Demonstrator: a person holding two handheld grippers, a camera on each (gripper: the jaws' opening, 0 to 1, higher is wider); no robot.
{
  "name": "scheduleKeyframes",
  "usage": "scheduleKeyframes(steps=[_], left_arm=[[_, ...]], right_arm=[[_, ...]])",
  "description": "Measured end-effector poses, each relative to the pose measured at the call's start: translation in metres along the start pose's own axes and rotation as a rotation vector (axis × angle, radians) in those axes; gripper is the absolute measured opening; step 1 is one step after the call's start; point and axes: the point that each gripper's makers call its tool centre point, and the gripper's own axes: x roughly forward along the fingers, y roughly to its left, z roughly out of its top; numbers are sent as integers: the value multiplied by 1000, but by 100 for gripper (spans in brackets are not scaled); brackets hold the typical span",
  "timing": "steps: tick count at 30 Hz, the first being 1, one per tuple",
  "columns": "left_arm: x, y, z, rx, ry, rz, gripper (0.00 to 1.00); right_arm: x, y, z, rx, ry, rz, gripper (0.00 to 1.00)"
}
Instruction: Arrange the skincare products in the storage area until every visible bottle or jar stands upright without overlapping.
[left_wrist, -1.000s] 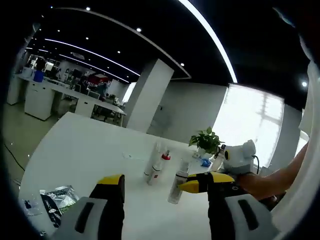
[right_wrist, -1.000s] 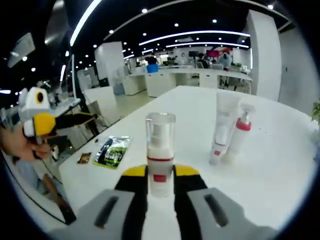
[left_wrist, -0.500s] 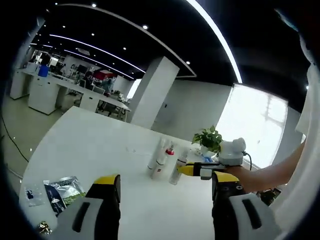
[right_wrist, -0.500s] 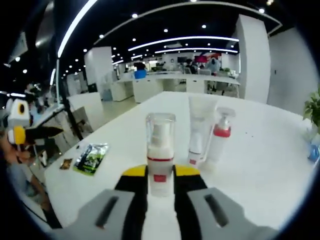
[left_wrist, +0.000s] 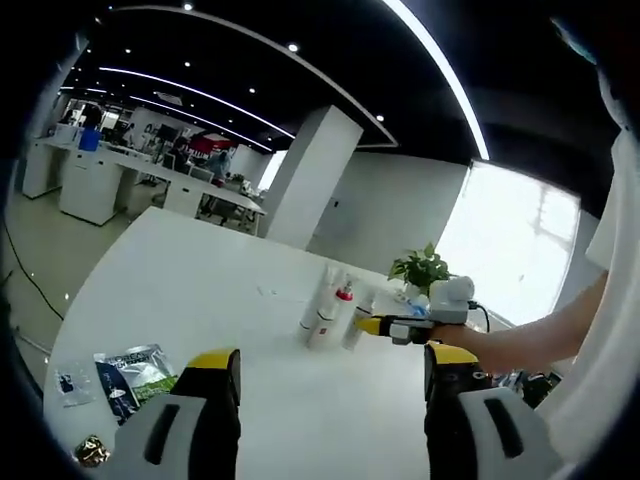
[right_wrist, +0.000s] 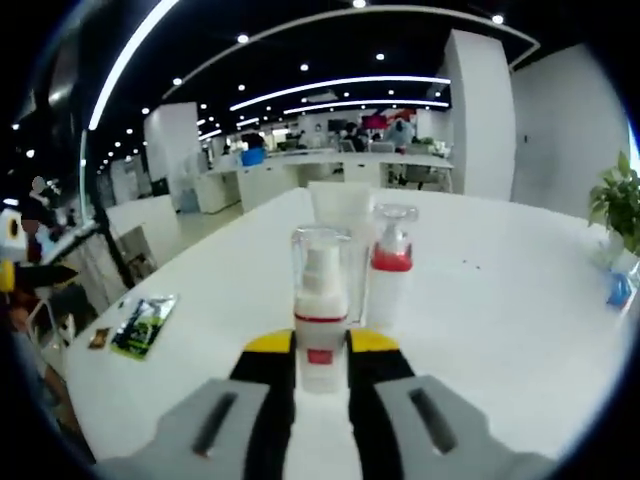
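With my right gripper (right_wrist: 320, 365) clamped on the pump bottle (right_wrist: 321, 305), upright just short of the red-collared bottle (right_wrist: 389, 280) and tube (right_wrist: 338, 215), and my left gripper (left_wrist: 325, 390) open and empty, I judged placing it beside those 2, untouched, came next.

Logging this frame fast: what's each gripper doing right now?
Left gripper: open, holding nothing.
Right gripper: shut on the clear-capped pump bottle, upright.
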Motion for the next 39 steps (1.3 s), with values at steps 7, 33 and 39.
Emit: scheduleKeyframes(steps=[7, 33, 39], left_arm=[[-4, 4, -3, -14, 16, 23, 77], [-24, 20, -10, -29, 71, 95, 75], [-24, 21, -14, -29, 80, 105, 75]], right_arm=[[13, -15, -3, 14, -14, -32, 17], [37, -36, -26, 0, -42, -110, 17], [36, -37, -29, -13, -46, -115, 17]])
